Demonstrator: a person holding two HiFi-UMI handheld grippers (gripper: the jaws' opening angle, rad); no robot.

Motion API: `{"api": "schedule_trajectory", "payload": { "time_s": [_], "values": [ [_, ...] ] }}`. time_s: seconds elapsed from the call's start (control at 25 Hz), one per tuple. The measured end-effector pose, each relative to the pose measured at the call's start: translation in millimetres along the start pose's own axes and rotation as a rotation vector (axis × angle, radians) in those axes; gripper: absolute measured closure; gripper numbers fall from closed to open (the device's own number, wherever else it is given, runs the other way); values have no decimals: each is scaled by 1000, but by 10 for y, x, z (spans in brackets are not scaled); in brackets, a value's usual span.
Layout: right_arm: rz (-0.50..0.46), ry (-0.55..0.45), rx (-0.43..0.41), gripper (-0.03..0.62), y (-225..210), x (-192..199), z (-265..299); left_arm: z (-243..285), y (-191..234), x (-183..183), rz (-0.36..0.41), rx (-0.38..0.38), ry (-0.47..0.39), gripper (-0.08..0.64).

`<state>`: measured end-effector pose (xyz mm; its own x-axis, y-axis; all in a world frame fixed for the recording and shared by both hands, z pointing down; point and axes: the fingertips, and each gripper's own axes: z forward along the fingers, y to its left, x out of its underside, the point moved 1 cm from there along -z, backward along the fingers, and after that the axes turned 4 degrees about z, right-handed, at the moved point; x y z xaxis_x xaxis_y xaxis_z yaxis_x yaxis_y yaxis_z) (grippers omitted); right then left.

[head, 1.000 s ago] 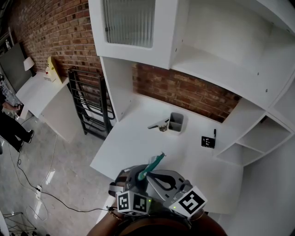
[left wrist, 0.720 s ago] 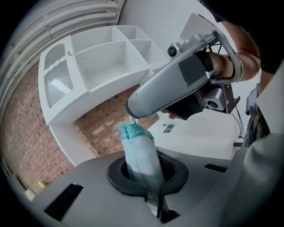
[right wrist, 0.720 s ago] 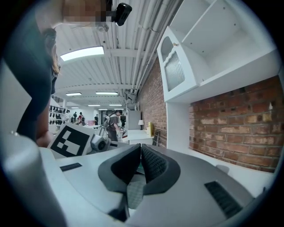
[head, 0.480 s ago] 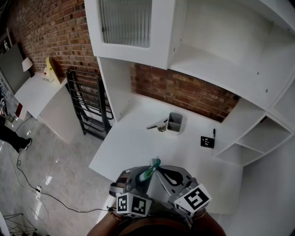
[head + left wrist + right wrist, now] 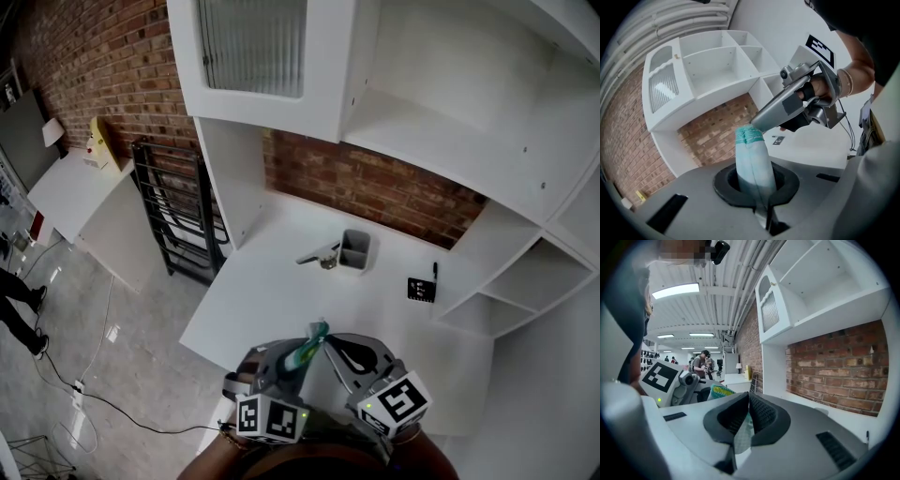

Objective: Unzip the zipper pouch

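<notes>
We're clamping the soft, light pouch in the left hand-held gripper; the right hand-held gripper, alongside, is pinching its limp edge.

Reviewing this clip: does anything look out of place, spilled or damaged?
Nothing is spilled or damaged. The teal pouch is off the white table, held in the air by the left gripper and the right gripper, both shut on it. A metal item lies beside the grey holder, not in it.
</notes>
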<state>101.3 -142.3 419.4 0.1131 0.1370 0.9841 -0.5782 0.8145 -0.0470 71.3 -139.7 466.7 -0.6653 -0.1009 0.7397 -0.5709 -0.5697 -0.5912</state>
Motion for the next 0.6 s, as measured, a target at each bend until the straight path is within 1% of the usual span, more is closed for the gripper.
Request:
{"api": "schedule_trajectory", "payload": {
  "time_s": [0.08, 0.24, 0.6],
  "values": [
    [-20, 10, 14, 586, -34, 23, -2, -11, 7, -11, -8, 2, -2, 558],
    [-9, 15, 45, 586, -98, 31, -28, -46, 25, -66, -28, 4, -8, 558],
    [-6, 25, 97, 584, -191, 70, -72, -118, -25, -10, -29, 8, -9, 558]
  ]
}}
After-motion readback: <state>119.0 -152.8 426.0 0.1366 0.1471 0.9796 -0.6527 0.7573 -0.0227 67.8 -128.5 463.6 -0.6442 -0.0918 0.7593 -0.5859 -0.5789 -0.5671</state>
